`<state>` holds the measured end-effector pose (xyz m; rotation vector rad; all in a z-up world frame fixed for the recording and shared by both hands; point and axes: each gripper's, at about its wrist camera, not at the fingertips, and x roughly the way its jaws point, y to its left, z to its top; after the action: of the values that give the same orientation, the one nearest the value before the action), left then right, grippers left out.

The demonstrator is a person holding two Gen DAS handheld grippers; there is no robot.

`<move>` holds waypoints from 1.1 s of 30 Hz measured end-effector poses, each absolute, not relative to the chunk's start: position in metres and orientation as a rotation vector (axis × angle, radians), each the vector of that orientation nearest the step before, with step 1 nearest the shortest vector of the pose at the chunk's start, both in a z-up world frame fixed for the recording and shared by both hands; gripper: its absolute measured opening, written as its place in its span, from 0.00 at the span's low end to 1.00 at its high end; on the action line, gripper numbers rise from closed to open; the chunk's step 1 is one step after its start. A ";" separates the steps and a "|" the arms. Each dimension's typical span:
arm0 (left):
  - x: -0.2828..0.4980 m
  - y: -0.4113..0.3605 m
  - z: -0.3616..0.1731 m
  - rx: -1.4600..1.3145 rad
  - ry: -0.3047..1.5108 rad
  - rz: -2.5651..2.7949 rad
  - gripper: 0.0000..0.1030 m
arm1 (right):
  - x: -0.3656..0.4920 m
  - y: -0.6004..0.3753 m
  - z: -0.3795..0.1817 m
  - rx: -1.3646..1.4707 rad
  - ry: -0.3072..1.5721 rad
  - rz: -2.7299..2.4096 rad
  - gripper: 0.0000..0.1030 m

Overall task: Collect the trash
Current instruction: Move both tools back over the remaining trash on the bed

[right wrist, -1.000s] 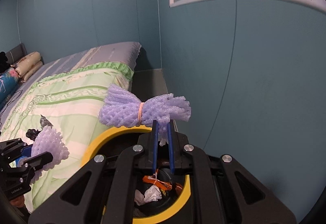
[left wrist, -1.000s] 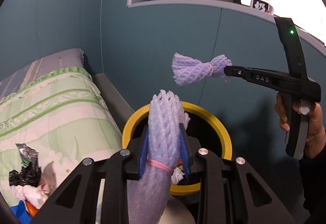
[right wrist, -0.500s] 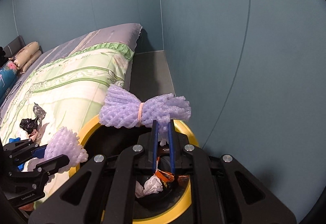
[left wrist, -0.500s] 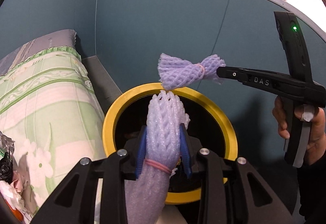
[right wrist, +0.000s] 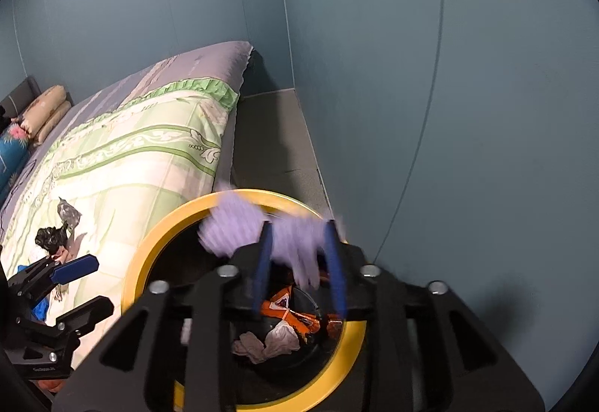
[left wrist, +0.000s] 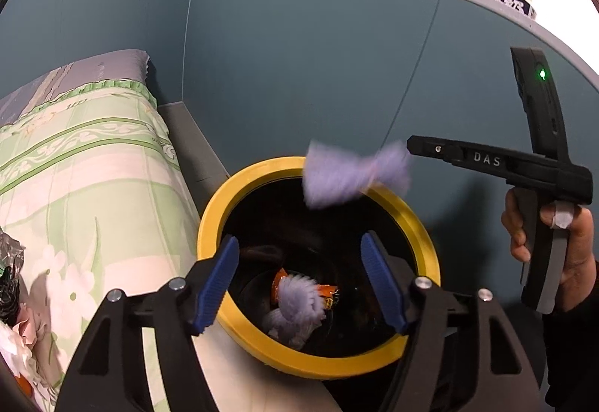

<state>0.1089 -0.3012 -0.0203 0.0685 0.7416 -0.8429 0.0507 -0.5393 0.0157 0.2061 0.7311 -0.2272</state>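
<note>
Purple foam net point(left wrist: 355, 176) blurs above the bin point(left wrist: 419, 236), both tools spread apart, gripping nothing.

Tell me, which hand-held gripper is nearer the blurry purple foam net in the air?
Right. The right hand-held gripper has the purple foam net at its open fingertips; the left hand-held gripper sits lower, across the yellow-rimmed bin.

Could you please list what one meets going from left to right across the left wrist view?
Trash pile → bed → yellow bin → falling purple foam net → right gripper → person's hand.
</note>
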 end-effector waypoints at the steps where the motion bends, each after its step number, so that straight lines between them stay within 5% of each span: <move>1: 0.110 -0.299 -0.019 0.064 0.738 -0.838 0.66 | 0.050 -0.539 0.016 0.207 0.731 -0.230 0.33; 12: 0.106 -0.256 0.007 0.039 0.683 -0.780 0.67 | 0.039 -0.531 0.037 0.213 0.696 -0.229 0.34; 33: 0.086 -0.081 0.058 -0.011 0.556 -0.470 0.87 | 0.059 -0.419 0.093 0.133 0.585 0.011 0.51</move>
<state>0.0859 -0.0805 0.0577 -0.0109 0.5559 -0.4696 0.0585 -0.4187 0.0931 0.1329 0.5854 0.0109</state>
